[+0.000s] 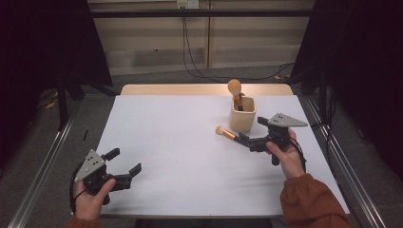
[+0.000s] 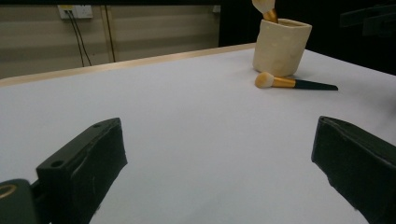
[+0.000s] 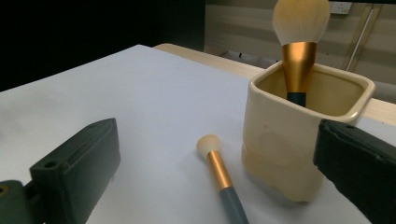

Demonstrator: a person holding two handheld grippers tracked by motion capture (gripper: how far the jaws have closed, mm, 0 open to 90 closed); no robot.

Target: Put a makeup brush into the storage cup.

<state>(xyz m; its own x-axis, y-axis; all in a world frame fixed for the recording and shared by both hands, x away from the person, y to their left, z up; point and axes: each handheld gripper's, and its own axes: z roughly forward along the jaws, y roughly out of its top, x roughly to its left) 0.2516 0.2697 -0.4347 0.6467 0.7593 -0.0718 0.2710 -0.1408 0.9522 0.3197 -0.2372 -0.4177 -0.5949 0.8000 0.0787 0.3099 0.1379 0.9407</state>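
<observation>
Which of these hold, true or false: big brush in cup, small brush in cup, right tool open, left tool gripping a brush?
1. The large brush stands in the cream cup. True.
2. The small brush is in the cup too. False: it lies on the table beside the cup.
3. The right tool is open. True, jaws apart by the small brush's handle.
4. The left tool grips a brush. False: open, nothing between its jaws.

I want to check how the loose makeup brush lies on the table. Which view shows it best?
The left gripper view: the loose brush lies in full side profile before the cup. The right gripper view shows it close, handle end cut off at the frame's bottom. In the high view it is small, its handle end at the right hand-held gripper.
</observation>
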